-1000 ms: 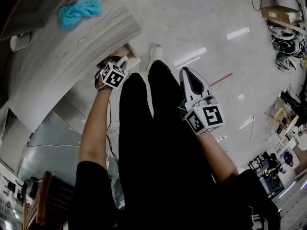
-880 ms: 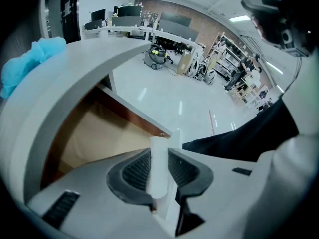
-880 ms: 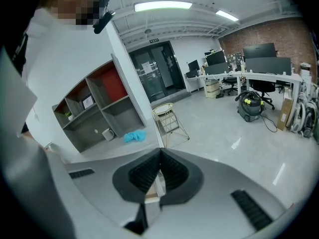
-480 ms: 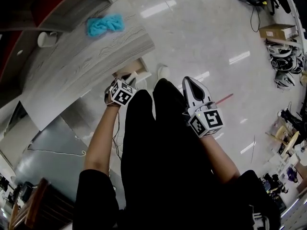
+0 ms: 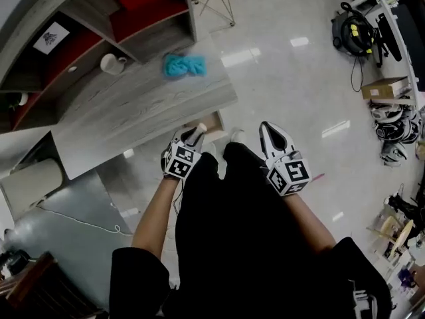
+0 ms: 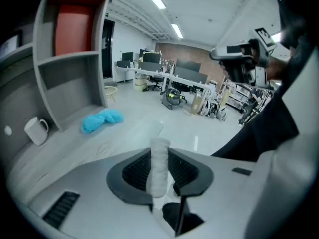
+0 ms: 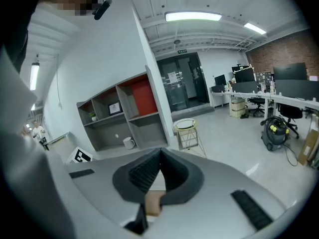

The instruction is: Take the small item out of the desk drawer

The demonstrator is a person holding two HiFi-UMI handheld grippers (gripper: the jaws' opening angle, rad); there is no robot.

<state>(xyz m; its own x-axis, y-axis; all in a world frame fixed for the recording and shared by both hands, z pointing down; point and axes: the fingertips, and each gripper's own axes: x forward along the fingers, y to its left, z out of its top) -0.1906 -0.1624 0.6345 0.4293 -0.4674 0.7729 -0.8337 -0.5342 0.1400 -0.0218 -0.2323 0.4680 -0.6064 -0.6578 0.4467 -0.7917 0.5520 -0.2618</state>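
Glossy pale floor [image 5: 279, 65], open office room. In the head view a gray wood-grain desk [image 5: 133, 105] lies at 10 o'clock. A blue cloth [image 5: 184, 64] and a white mug [image 5: 111, 63] sit on it, mug contents not visible. A shelf unit [image 5: 99, 12] with red back panels stands behind. A drawer [image 5: 212, 119] is open at the desk edge, inside hidden. The left gripper [image 5: 191, 137] clamps the small white roll [image 6: 159, 166] upright, in the air near the drawer. The right gripper [image 5: 269, 126] has its tips pressed together.
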